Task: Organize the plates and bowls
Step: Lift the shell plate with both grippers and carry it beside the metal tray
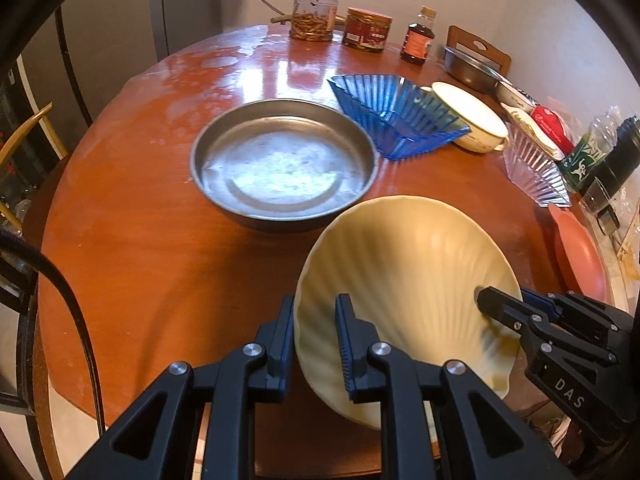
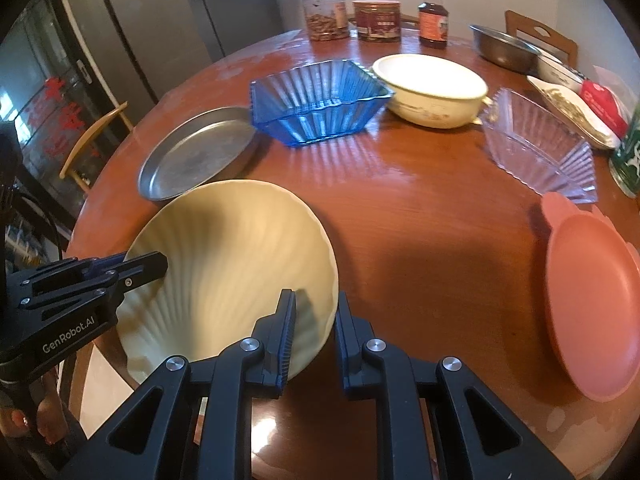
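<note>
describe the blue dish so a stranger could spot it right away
On the round wooden table, past the metal pan, the blue dish sits beside the cream bowl. It is the only blue, see-through, ribbed, square one.

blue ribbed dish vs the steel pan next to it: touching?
Cannot tell. In the left wrist view the blue ribbed dish corner meets the steel pan rim with no visible gap; in the right wrist view the dish overlaps and hides the pan's edge.

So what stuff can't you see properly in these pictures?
- Underside of the cream bowl: faces away in both views.
- Pink lid: cut off by the left view's edge.
- Jar labels: too small to read.
- Foil packet: contents blurred, partly behind the clear dish.
</note>
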A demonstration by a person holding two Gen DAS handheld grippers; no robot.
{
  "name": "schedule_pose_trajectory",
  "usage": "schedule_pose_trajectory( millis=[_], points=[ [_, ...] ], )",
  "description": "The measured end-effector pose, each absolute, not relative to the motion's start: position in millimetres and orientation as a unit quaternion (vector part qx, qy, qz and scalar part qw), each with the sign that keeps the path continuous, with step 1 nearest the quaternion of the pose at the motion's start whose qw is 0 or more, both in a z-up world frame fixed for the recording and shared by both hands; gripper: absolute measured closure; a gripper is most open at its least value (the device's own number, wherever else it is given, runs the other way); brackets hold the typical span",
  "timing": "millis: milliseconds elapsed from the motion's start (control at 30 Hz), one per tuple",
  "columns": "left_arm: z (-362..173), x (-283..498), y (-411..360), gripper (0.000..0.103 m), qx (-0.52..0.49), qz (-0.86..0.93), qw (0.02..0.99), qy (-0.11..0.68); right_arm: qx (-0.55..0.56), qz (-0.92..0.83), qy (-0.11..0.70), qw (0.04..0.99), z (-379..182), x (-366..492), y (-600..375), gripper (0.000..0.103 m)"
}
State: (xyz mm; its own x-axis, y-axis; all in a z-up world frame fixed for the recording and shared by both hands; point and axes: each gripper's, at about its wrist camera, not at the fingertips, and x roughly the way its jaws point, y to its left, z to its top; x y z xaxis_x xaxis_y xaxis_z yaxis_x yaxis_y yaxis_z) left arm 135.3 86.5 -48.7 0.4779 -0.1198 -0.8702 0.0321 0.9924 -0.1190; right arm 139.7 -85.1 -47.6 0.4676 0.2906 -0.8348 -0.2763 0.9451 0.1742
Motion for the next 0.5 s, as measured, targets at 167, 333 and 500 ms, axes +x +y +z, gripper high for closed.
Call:
schedule_pose_trajectory(
  millis=[167, 333, 500],
  points=[
    [-48.3, 137.1, 99.3, 0.083, -0.044, -0.032, 0.861, 0.505, -0.004, 0.175, 0.489, 0.855, -48.7, 141.9, -70.8, 0.085],
    [-48.6, 137.3, 105.7, 0.082, -0.045, -0.028, 0.863, 0.503, -0.006, 0.176, 0.49, 0.854, -48.6, 144.1, -63.0, 0.084],
    [-48.6, 137.8, 111.1, 0.082, -0.046, -0.025, 0.864, 0.5, -0.008, 0.18, 0.49, 0.853, -48.4, 143.8, -57.2, 0.084]
  ],
)
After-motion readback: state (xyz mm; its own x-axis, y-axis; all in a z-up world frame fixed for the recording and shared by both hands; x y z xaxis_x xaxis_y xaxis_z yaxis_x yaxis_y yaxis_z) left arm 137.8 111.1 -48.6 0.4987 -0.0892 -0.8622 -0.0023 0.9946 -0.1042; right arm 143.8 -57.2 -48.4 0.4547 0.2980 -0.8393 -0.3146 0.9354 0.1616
